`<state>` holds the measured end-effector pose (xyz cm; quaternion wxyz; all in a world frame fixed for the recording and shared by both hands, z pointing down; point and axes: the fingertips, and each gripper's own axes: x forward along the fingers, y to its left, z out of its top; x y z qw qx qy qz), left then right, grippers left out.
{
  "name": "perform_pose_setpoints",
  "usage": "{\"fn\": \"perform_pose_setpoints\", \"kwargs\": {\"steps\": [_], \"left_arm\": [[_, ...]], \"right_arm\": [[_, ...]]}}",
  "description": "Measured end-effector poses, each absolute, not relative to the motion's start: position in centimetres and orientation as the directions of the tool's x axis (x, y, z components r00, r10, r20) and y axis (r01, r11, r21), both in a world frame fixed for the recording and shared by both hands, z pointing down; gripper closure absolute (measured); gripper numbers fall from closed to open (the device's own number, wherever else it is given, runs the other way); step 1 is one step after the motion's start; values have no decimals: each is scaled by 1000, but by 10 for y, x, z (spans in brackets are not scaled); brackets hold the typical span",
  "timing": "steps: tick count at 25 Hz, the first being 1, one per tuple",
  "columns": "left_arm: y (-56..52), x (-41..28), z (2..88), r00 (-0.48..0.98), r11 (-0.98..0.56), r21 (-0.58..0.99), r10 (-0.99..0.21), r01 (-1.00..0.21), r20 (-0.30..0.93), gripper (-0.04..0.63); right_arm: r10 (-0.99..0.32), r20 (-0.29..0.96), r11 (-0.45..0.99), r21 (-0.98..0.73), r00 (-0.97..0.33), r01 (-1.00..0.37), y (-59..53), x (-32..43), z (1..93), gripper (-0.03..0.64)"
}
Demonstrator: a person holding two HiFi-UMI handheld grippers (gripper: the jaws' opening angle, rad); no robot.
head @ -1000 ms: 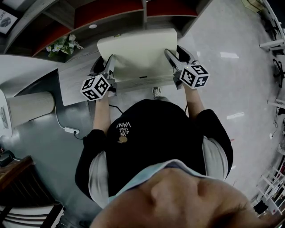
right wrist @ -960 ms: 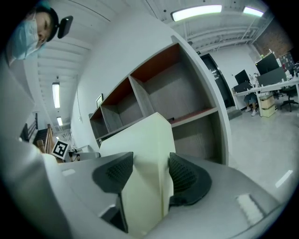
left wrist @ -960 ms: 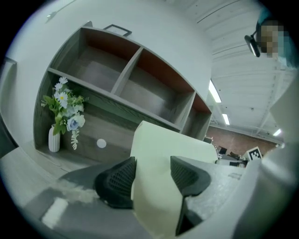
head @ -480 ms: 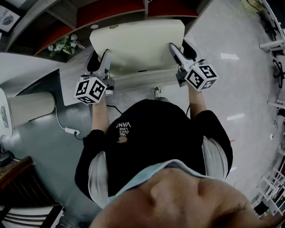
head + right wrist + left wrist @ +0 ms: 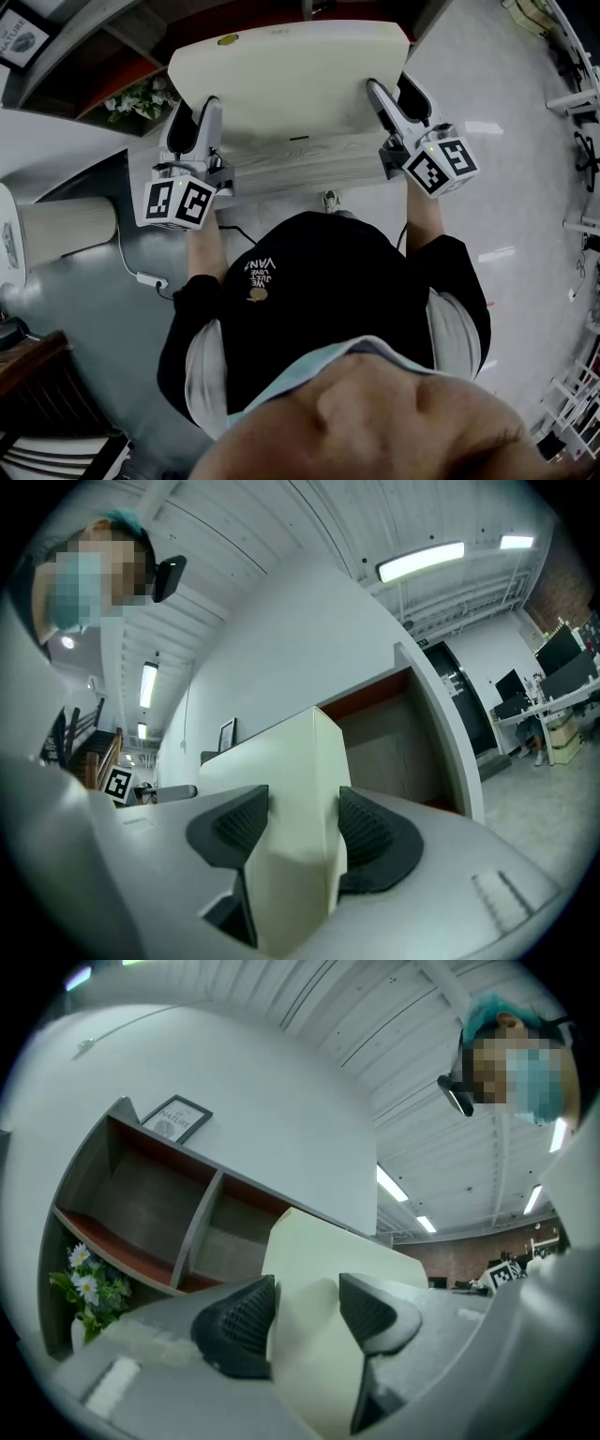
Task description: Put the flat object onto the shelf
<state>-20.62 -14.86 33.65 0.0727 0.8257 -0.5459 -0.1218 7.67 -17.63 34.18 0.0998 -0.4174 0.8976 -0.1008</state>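
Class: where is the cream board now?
Head view, top centre, before the shelf: the board, clamped by right claw and left claw, whose jaws just closed further.

The cream flat slab (image 5: 286,80) hangs level in mid-air, just before the grey shelf (image 5: 199,1232) with 2 red-floored compartments.

The head view is dim and underexposed, its edges bent by the fisheye lens. The cream flat object (image 5: 286,80) at 12 o'clock is its brightest patch, and pale glare lies on the floor (image 5: 525,216) at 3 o'clock. Both gripper views are brighter and ringed with black. Strip lights (image 5: 419,561) glow at 1 o'clock in the right gripper view. The nearest parts look soft.
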Motion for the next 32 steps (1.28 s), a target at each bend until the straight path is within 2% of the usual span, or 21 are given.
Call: {"fn": "perform_pose_setpoints", "kwargs": {"steps": [22,32], "left_arm": [[-143,-184,213,331,-393,94,-862,-915,-384,386],[-142,-169,156,313,-359,6,-823,-933,-474,388]], "right_arm": [[-674,-310,725,-105,-670,-680,-193,95,218,391],[-617,-363,761,-49,-698,-647,-206,106,166,393]]}}
